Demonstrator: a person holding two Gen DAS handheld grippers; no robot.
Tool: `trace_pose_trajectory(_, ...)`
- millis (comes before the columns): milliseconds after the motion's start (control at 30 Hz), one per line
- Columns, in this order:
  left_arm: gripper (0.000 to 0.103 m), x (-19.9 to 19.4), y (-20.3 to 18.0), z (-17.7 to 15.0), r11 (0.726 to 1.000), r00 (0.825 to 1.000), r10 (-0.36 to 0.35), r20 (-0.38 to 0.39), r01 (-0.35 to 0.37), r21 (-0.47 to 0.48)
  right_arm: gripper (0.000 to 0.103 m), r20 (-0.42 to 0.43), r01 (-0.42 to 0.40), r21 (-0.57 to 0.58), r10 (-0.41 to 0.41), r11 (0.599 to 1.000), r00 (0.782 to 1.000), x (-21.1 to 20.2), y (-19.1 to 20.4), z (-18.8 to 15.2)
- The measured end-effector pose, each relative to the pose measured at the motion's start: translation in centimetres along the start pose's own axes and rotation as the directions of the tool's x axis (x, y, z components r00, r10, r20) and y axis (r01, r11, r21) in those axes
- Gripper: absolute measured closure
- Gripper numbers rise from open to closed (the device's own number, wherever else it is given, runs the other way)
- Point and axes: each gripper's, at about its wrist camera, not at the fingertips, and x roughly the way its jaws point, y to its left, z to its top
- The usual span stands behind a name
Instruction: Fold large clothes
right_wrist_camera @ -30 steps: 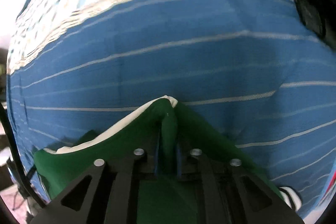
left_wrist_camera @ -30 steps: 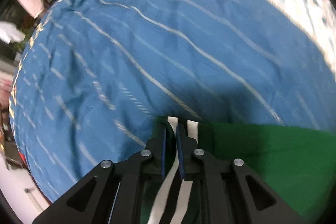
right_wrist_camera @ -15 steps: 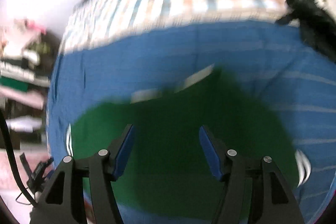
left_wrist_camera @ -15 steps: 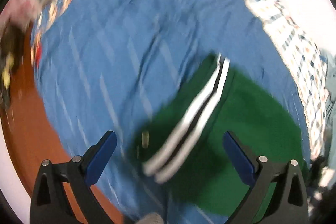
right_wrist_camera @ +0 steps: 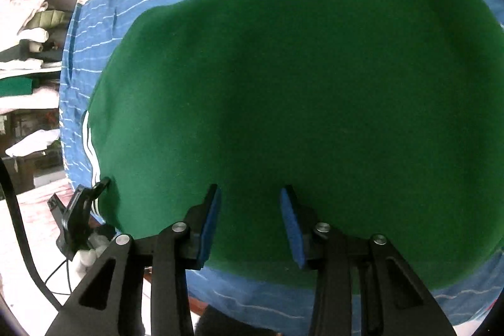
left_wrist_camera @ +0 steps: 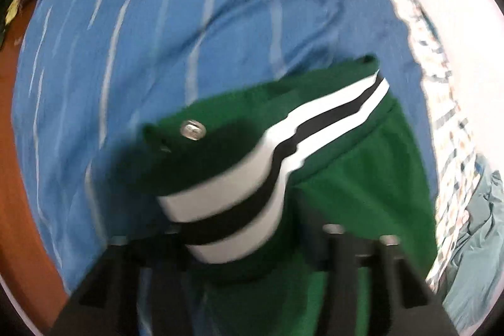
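Observation:
A green garment [left_wrist_camera: 362, 178] with a white and black striped band [left_wrist_camera: 239, 200] and a silver snap [left_wrist_camera: 192, 129] lies on the blue striped sheet [left_wrist_camera: 157, 21]. The band bulges up over my left gripper [left_wrist_camera: 245, 229], hiding its fingertips. Its jaws are closing with the band between them; whether the pads press is not visible. In the right wrist view the green garment [right_wrist_camera: 299, 84] lies spread flat. My right gripper [right_wrist_camera: 250, 189] hovers over its near edge, jaws apart and closing, with nothing between the blue pads [right_wrist_camera: 209, 219].
A checked cloth [left_wrist_camera: 441, 115] and a grey-green cloth [left_wrist_camera: 472, 241] border the sheet on the right. Brown wood [left_wrist_camera: 19, 178] runs along its left edge. Shelves of folded clothes [right_wrist_camera: 31, 37] and a black cable [right_wrist_camera: 19, 225] are at the left.
Both grippers let go of the green garment and opened wide; it now lies spread on the sheet. The left one swung round onto the striped band. The right one's jaws have narrowed.

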Motion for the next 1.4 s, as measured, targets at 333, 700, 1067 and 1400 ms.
trace_pose_trajectory(333, 0.063, -1.0, -0.9, 2.5, 0.987, 0.996, -0.088, 0.014, 0.086, 0.133, 0.054, -0.002, 0.046, -0.023, -0.047, 0.999, 0.999, 2.2, 3.8, 4.0)
trace_pose_trajectory(700, 0.043, 2.6, -1.8, 2.1, 0.983, 0.997, -0.079, -0.007, 0.079, 0.166, 0.054, -0.139, 0.187, 0.062, -0.177, 0.98, 0.974, 6.5, 3.5, 6.6)
trace_pose_trajectory(1067, 0.072, -8.9, -11.1, -2.1, 0.853, 0.951, -0.124, 0.283, -0.043, 0.52, 0.036, -0.011, 0.003, -0.037, -0.003, 0.999, 1.0, 0.6, 2.4, 1.5)
trace_pose_trajectory(1400, 0.075, -18.1, -25.7, -19.6, 0.425, 0.879, -0.434, 0.198, 0.006, 0.905, 0.029, 0.129, -0.058, 0.188, 0.034, 0.981, 0.991, -10.2, -12.5, -7.4)
